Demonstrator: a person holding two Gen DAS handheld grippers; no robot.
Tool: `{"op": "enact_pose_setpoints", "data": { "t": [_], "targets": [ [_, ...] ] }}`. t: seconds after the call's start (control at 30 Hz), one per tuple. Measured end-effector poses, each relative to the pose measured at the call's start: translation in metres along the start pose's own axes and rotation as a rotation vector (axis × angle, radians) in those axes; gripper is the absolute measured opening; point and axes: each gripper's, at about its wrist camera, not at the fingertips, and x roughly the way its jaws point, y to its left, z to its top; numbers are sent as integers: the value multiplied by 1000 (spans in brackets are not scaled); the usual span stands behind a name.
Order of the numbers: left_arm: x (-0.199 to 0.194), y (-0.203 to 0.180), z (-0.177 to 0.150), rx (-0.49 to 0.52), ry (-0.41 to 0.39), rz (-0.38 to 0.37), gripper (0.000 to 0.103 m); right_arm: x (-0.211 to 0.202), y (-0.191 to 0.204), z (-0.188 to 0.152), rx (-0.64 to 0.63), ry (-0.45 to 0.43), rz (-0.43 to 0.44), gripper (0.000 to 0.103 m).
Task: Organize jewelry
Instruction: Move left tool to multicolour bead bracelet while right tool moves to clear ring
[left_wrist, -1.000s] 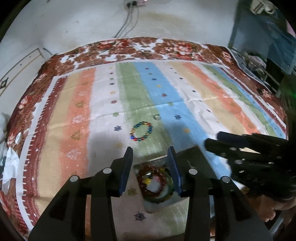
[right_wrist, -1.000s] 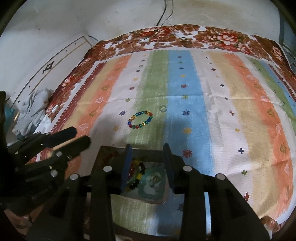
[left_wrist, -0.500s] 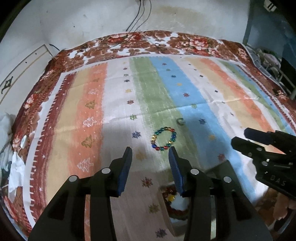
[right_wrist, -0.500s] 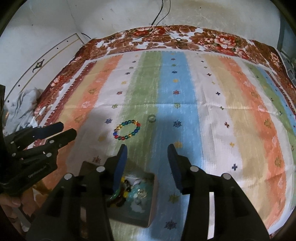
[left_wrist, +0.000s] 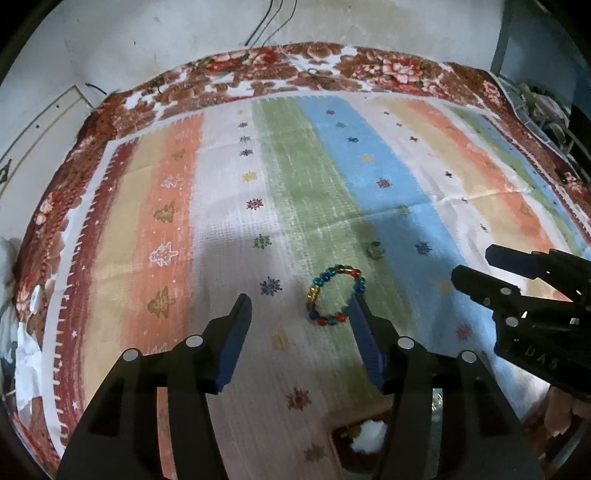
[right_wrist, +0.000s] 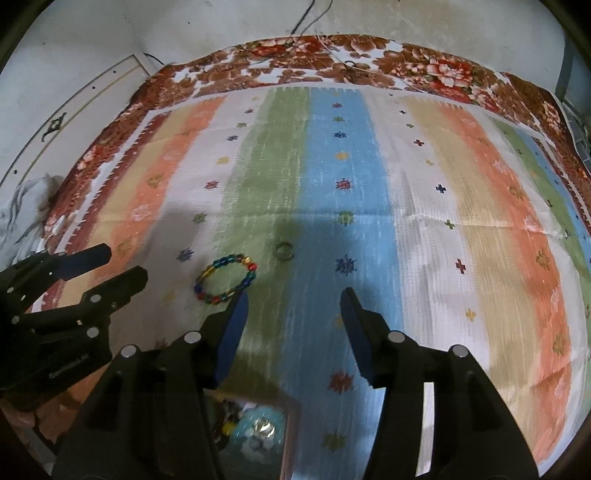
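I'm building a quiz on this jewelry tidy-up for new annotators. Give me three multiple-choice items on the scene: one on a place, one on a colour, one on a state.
1. Where does the small ring lie?
A. inside the bracelet
B. on the cloth beyond the bracelet, apart from it
C. in the box

2. What colour is the beaded bracelet?
A. all white
B. all black
C. mixed blue, red, green and yellow

3. What is between the fingers of the left tool?
A. nothing, with pads apart
B. the ring
C. the box

Answers:
1 B: bare striped cloth separates ring and bracelet.
2 C: the beads differ in colour.
3 A: the jaws are opening and only cloth shows between them; the bracelet lies just beyond the tips.
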Motion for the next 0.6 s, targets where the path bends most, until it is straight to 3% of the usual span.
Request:
{"op": "enact_pose_setpoints", "data": {
  "t": [0.2,0.6],
  "targets": [
    [36,7,10,-14,85,-46,56,22,-6,13,18,53,31,54],
    [69,8,16,9,142,-55,57,66,-9,28,-3,134,16,59]
  ]
}}
